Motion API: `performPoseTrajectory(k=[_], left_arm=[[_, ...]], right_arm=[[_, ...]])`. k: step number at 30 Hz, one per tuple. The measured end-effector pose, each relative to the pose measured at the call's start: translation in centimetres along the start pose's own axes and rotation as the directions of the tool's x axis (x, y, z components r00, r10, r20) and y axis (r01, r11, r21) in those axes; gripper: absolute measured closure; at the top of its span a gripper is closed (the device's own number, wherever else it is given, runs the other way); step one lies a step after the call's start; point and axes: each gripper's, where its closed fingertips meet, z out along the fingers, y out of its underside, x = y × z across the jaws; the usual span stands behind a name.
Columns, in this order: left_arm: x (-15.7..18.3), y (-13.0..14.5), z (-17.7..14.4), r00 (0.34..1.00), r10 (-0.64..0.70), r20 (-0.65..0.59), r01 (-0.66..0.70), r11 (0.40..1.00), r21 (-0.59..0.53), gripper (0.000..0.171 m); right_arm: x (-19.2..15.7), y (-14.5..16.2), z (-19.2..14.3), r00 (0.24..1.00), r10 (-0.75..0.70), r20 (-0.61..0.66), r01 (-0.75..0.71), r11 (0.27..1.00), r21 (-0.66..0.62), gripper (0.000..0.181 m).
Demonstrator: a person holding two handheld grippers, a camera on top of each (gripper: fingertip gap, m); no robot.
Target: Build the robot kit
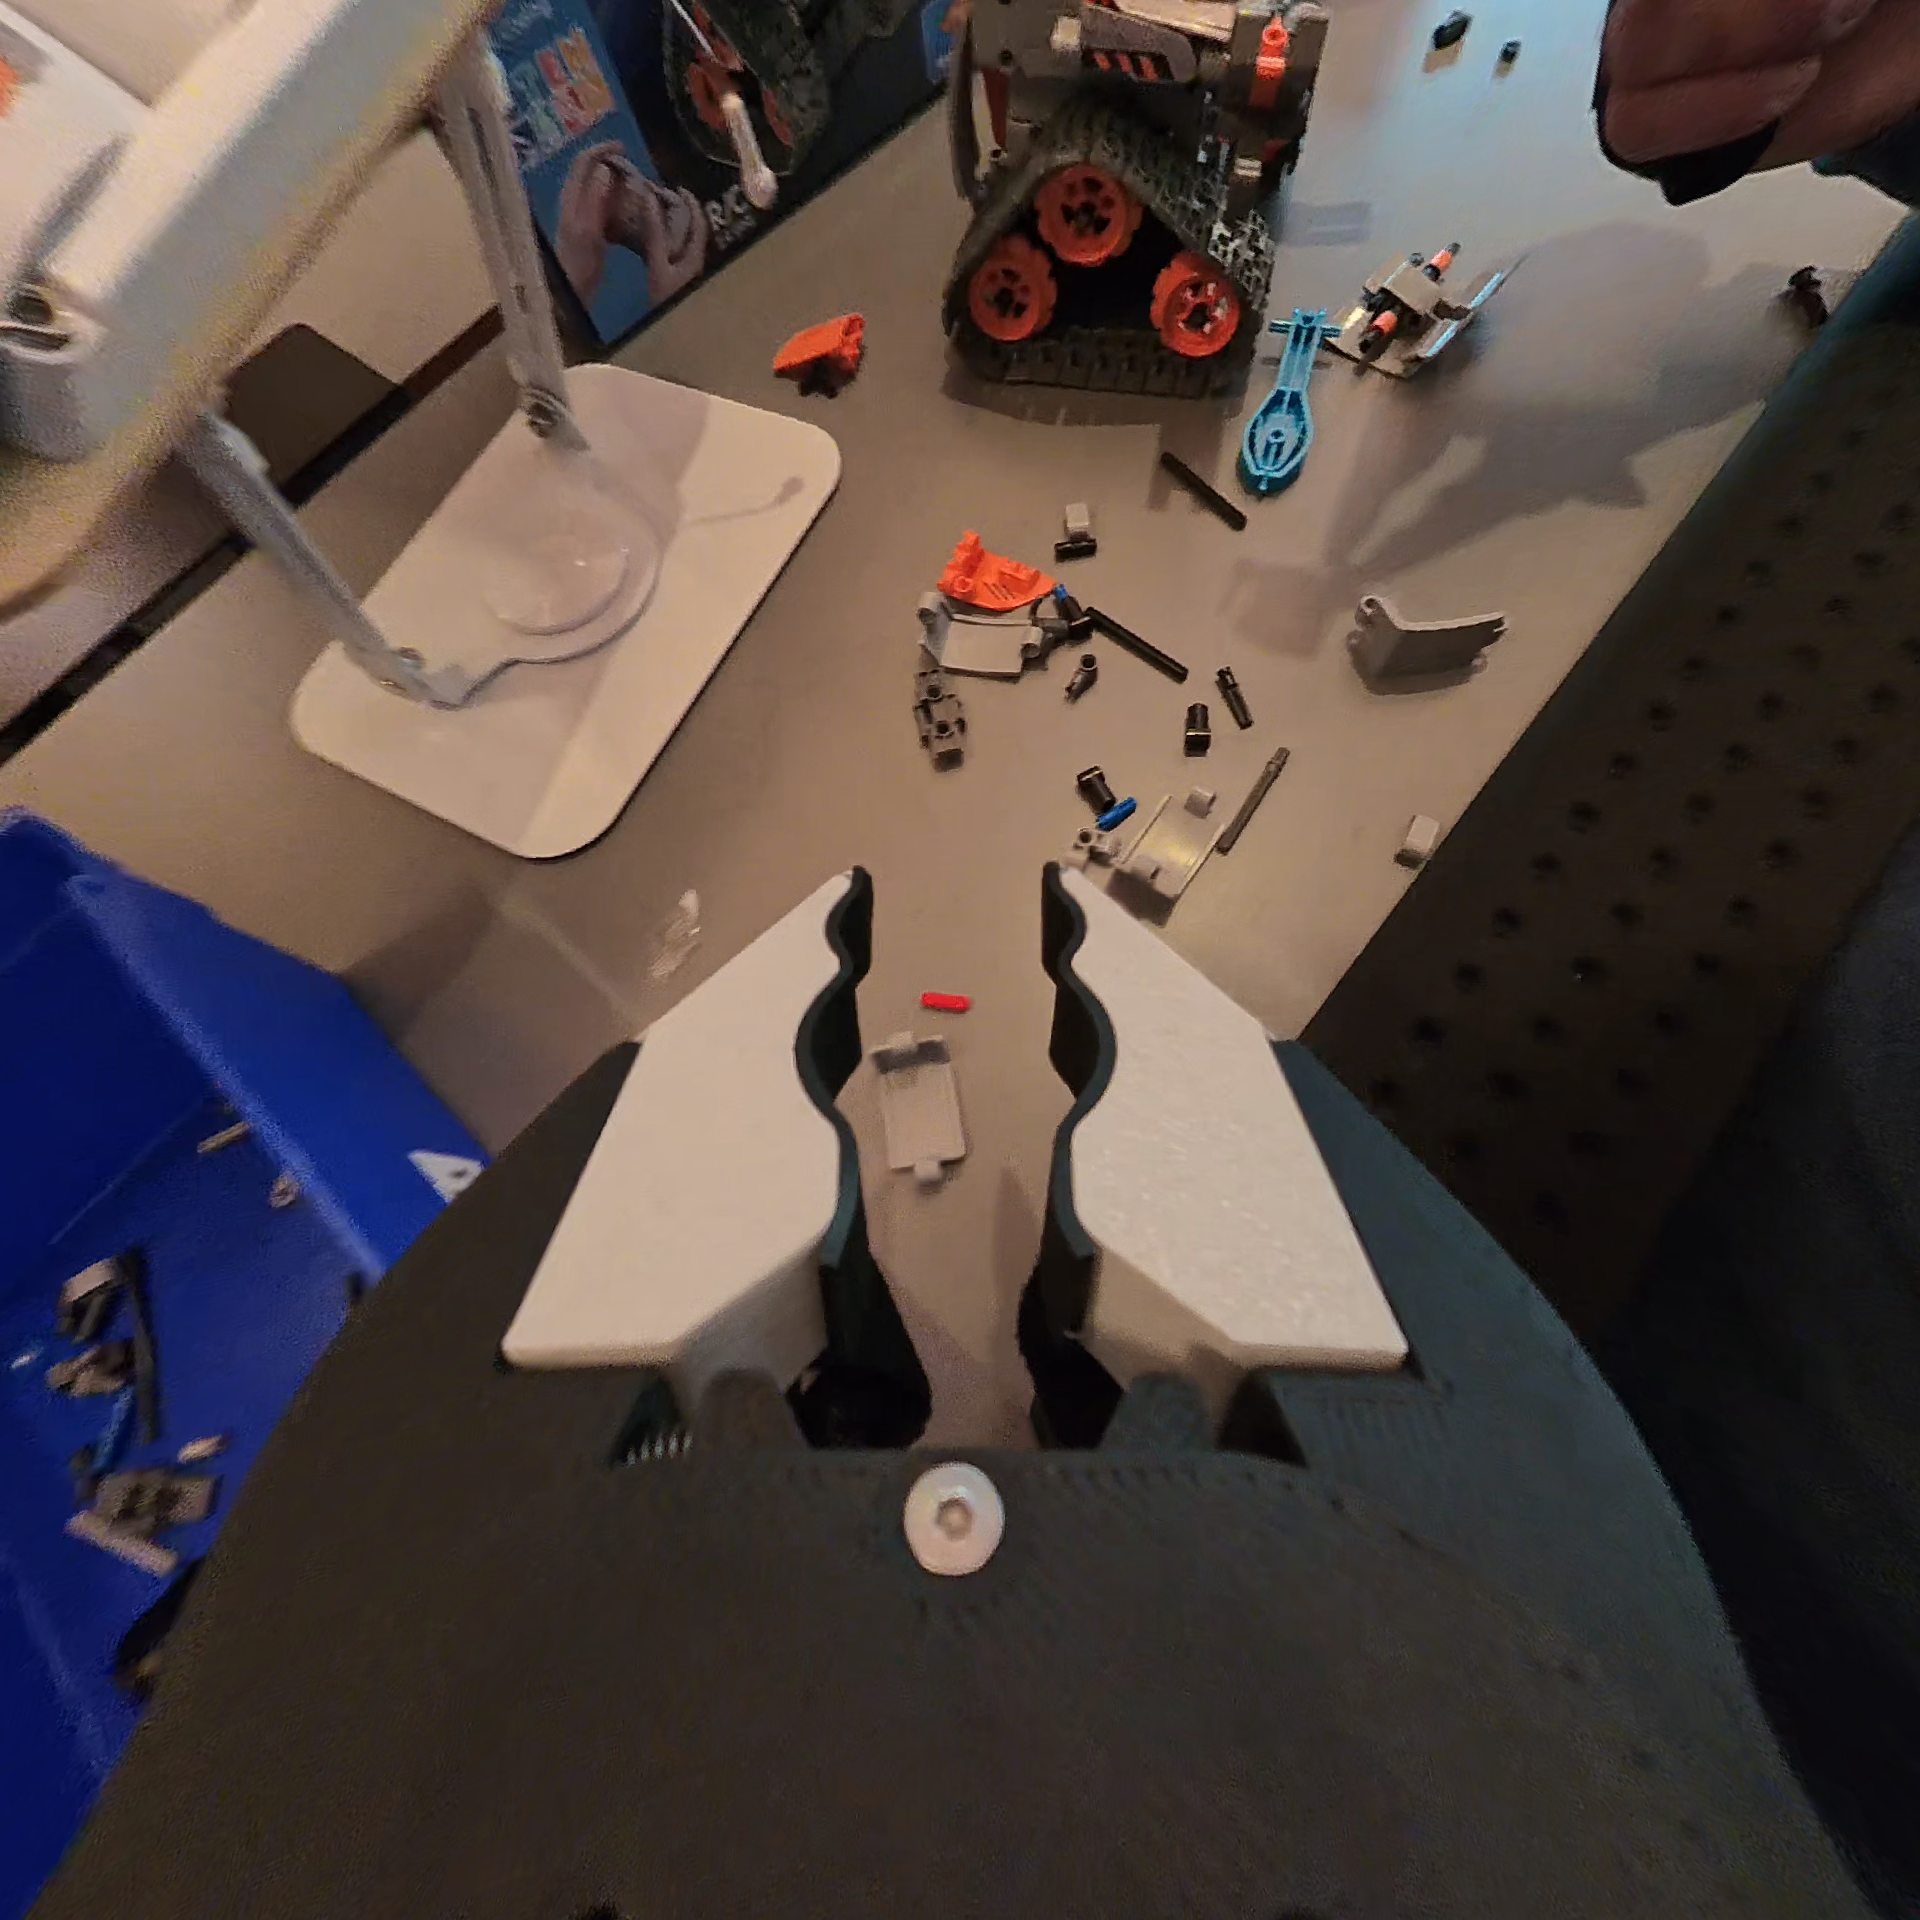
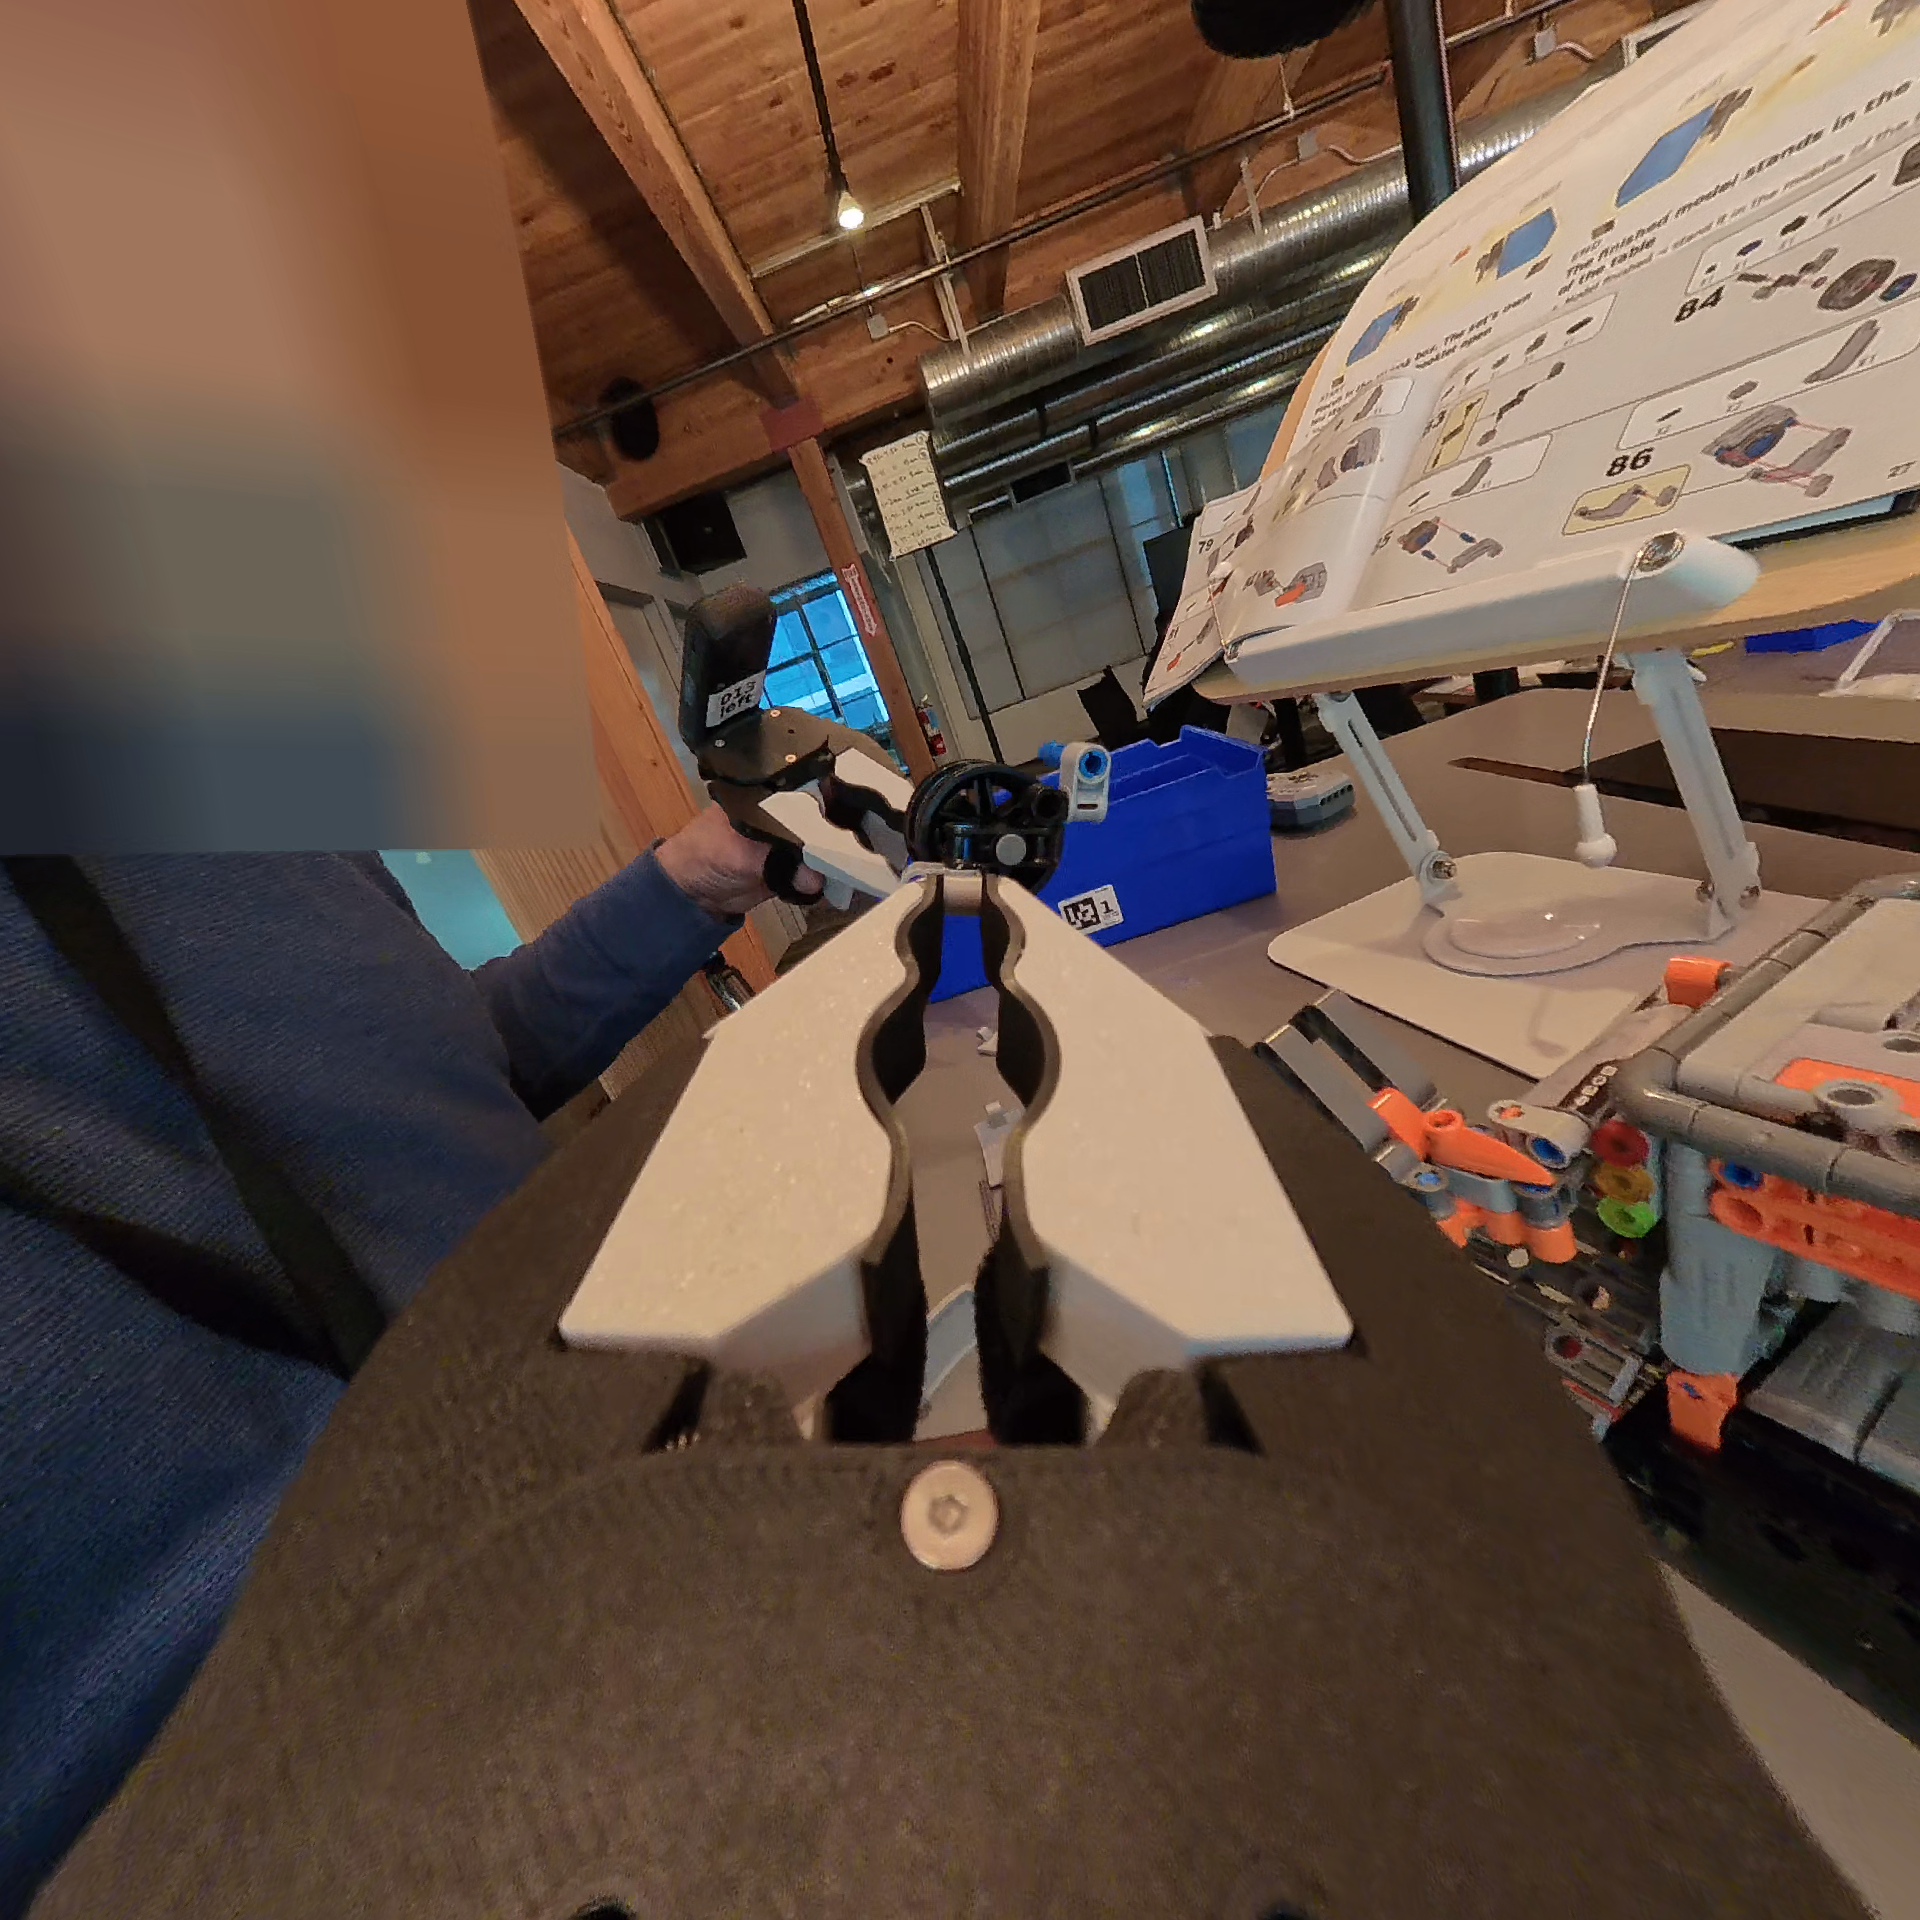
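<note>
My left gripper (image 1: pixel 954 883) is open and empty, held above the grey table (image 1: pixel 852 810). A small grey flat piece (image 1: pixel 920 1110) and a tiny red piece (image 1: pixel 943 1002) lie on the table between its fingers. My right gripper (image 2: pixel 954 883) is shut on a small black wheel assembly (image 2: pixel 982 821) with a grey and blue connector at its end, held up in the air. The left gripper also shows in the right wrist view (image 2: pixel 831 821), held in a person's hand, just behind the wheel assembly. A tracked model with orange wheels (image 1: pixel 1112 208) stands at the far side of the table.
Loose small parts (image 1: pixel 1091 665) lie scattered mid-table. A white book stand (image 1: pixel 561 603) holds an open instruction booklet (image 2: pixel 1621 343). A blue bin (image 1: pixel 156 1247) with several parts sits at the left. A black perforated surface (image 1: pixel 1662 831) lies at the right. The model (image 2: pixel 1714 1174) is close to my right gripper. One gripper's finger ends stand about 25 centimeters off the other's.
</note>
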Motion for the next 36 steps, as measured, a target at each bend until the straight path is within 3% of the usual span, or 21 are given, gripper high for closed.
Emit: performPoseTrajectory(k=[11, 16, 19, 26, 33, 36], left_arm=[[-7.8, 0.1, -10.5, 0.954, 0.033, 0.297, -0.023, 0.999, -0.038, 0.145], [-11.7, 3.4, -14.2, 0.92, 0.007, 0.392, 0.049, 0.99, -0.134, 0.149], [-14.0, 6.3, -14.8, 0.907, -0.074, 0.414, 0.164, 0.969, -0.187, 0.149], [-16.4, 12.8, -10.6, 0.905, -0.302, 0.3, 0.379, 0.893, -0.242, 0.152], [-17.2, 14.9, -5.3, 0.943, -0.266, 0.199, 0.323, 0.872, -0.369, 0.157], [-18.0, 15.9, -4.2, 0.938, -0.271, 0.215, 0.338, 0.85, -0.405, 0.155]], right_arm=[[-0.5, 0.2, -0.1, 0.999, -0.031, 0.03, 0.031, 1.0, -0.004, 0.177], [-0.5, 0.2, 0.9, 0.999, -0.039, 0.018, 0.039, 0.999, -0.013, 0.177], [-0.6, 0.6, 2.4, 0.999, -0.032, 0.024, 0.032, 0.999, -0.028, 0.177], [-0.1, 1.0, 5.4, 0.999, -0.022, 0.032, 0.022, 1.0, 0.005, 0.177], [0.9, 2.2, 6.3, 0.999, -0.032, 0.011, 0.032, 0.999, -0.021, 0.177], [1.4, 2.3, 6.2, 1.0, -0.028, -0.005, 0.027, 0.999, -0.017, 0.177]])
